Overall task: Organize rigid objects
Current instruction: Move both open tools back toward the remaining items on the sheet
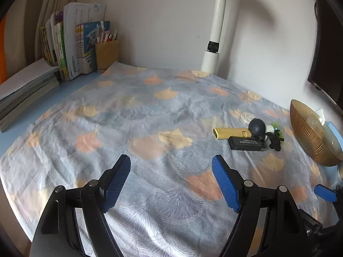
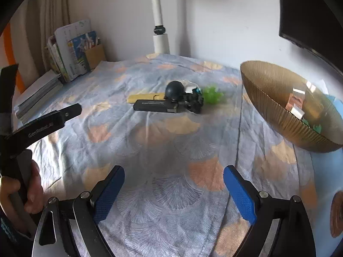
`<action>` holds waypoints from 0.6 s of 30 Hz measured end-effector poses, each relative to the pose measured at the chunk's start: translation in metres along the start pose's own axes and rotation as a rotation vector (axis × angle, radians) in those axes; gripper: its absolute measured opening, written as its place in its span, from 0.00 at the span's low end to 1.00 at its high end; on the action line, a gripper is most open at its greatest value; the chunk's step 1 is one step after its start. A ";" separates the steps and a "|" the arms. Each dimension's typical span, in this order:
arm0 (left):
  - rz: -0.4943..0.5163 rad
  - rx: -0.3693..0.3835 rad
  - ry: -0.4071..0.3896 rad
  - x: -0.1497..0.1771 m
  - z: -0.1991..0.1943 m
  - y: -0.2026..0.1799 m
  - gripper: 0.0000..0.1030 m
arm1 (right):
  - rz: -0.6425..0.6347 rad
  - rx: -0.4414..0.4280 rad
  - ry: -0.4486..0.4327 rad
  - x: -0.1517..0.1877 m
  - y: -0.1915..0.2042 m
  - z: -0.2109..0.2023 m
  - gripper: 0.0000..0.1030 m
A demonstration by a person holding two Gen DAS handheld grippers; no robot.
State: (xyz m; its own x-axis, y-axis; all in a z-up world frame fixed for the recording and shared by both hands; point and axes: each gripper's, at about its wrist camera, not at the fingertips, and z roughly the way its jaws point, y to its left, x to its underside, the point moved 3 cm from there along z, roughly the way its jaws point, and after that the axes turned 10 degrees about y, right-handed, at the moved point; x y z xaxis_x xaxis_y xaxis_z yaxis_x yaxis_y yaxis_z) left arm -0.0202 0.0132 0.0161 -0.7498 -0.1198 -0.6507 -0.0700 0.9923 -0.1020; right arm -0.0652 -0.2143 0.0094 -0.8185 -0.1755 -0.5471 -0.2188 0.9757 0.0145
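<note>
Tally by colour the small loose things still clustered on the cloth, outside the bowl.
Yellow: 1, the flat yellow bar
Black: 2, the black rectangular box and the small black toy
Dark blue-grey: 1, the ball
Green: 1, the leafy green piece
White: 1, a small white piece, partly hidden
Total: 6, though the cluster overlaps.

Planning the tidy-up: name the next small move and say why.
Probably ease the right gripper forward toward the black rectangular device: it is open and empty, the device is the nearest of the loose pile, and the gold bowl sits to its right.
</note>
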 end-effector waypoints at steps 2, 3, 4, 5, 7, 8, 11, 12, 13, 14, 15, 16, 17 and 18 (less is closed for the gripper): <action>-0.006 0.012 0.002 0.000 0.000 0.002 0.75 | -0.017 0.012 0.007 0.000 0.004 0.001 0.90; -0.006 0.016 0.002 0.000 0.001 0.002 0.75 | -0.019 0.013 0.010 0.000 0.004 0.001 0.90; -0.006 0.016 0.002 0.000 0.000 0.002 0.75 | -0.015 0.012 0.013 0.000 0.003 0.001 0.90; -0.005 0.016 0.002 0.000 0.001 0.002 0.75 | -0.010 0.010 0.014 0.000 0.002 0.001 0.90; -0.004 0.016 0.004 0.000 0.001 0.001 0.75 | 0.008 0.004 0.018 0.000 -0.002 0.003 0.90; -0.004 0.017 0.004 0.000 0.001 0.001 0.75 | 0.016 0.002 0.021 0.000 -0.004 0.003 0.90; -0.006 0.015 0.010 0.000 0.002 0.001 0.75 | 0.026 -0.001 0.033 0.000 -0.005 0.005 0.90; -0.001 0.017 0.017 0.000 0.003 0.001 0.75 | 0.026 0.000 0.033 0.001 -0.005 0.005 0.90; 0.010 0.028 0.030 0.000 0.004 0.000 0.75 | 0.024 0.002 0.028 0.001 -0.005 0.004 0.90; 0.033 0.051 0.058 -0.001 0.005 -0.003 0.75 | 0.022 0.002 0.022 0.001 -0.005 0.002 0.90; 0.063 0.072 0.082 -0.001 0.004 -0.005 0.75 | 0.018 0.006 0.016 0.001 -0.004 0.000 0.90; 0.089 0.091 0.093 -0.003 0.002 -0.007 0.75 | 0.012 0.013 0.015 0.001 -0.004 -0.002 0.90; 0.124 0.108 0.104 -0.005 -0.003 -0.010 0.75 | 0.000 0.029 0.018 0.001 -0.004 -0.006 0.90; 0.150 0.119 0.109 -0.008 -0.006 -0.012 0.75 | -0.011 0.047 0.020 0.000 -0.004 -0.010 0.90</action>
State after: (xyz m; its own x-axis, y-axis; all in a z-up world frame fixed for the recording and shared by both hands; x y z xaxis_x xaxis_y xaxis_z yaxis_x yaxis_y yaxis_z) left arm -0.0173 0.0027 0.0267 -0.8129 0.0396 -0.5811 0.1214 0.9873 -0.1025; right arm -0.0699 -0.2192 0.0181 -0.8267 -0.1887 -0.5300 -0.2033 0.9786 -0.0313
